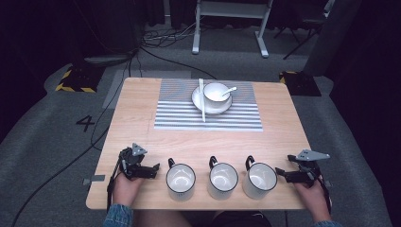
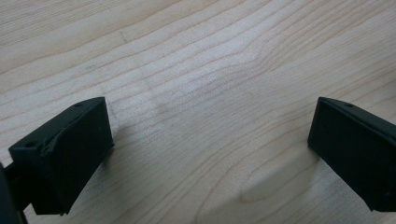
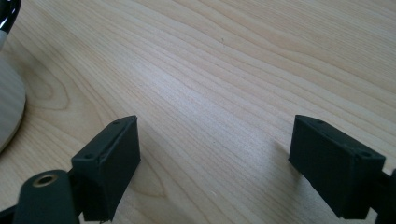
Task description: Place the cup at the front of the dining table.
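While three white mugs [image 1: 222, 178] stand in row along near worktop [image 1: 283, 127] edge, left gripper [image 1: 150, 171] and right gripper [image 1: 283, 175] are held flanking row, fingers [image 2: 70, 154] spread, nothing grasped.

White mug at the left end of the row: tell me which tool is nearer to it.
Left. The left tool sits just beside the white enamel mug with the black rim, on its left. The right tool is beyond the other two mugs, at the row's far end.
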`<state>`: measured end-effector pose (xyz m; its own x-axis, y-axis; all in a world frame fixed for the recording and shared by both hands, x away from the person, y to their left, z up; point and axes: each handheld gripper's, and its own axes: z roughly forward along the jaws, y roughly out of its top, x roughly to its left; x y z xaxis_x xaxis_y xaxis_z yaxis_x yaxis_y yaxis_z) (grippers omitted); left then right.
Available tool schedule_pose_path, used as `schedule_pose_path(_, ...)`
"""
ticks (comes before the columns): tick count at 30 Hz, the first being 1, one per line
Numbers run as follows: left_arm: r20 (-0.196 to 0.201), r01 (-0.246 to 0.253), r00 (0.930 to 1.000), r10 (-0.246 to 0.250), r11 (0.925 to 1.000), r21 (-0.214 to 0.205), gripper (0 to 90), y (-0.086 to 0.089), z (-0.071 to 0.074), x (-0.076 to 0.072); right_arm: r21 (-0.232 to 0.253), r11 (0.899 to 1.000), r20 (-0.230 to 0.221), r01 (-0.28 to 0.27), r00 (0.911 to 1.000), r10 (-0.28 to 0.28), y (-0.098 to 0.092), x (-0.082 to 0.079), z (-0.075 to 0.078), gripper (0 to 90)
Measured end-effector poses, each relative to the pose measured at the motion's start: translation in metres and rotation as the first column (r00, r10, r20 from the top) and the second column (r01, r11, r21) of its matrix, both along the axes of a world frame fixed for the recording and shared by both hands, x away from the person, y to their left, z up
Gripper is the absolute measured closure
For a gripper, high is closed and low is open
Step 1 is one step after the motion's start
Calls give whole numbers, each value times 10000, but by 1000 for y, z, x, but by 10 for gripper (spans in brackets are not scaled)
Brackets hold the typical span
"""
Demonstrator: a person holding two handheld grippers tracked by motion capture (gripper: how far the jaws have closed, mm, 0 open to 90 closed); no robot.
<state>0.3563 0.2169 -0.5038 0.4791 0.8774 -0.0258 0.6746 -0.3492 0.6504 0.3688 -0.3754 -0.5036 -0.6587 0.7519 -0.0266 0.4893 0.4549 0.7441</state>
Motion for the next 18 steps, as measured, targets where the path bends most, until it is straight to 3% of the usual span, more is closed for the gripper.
schedule_pose_path(10,10,154,9999,-154,9999,7,3,1,0,-2,-108,9999,195,18,9998,-16,1,-2,0,164)
schedule_pose_path(18,-5,360,9994,-360,9993,-24,0,1,1,-4,41,9999,-169,167,9997,-166,1,4,0,128)
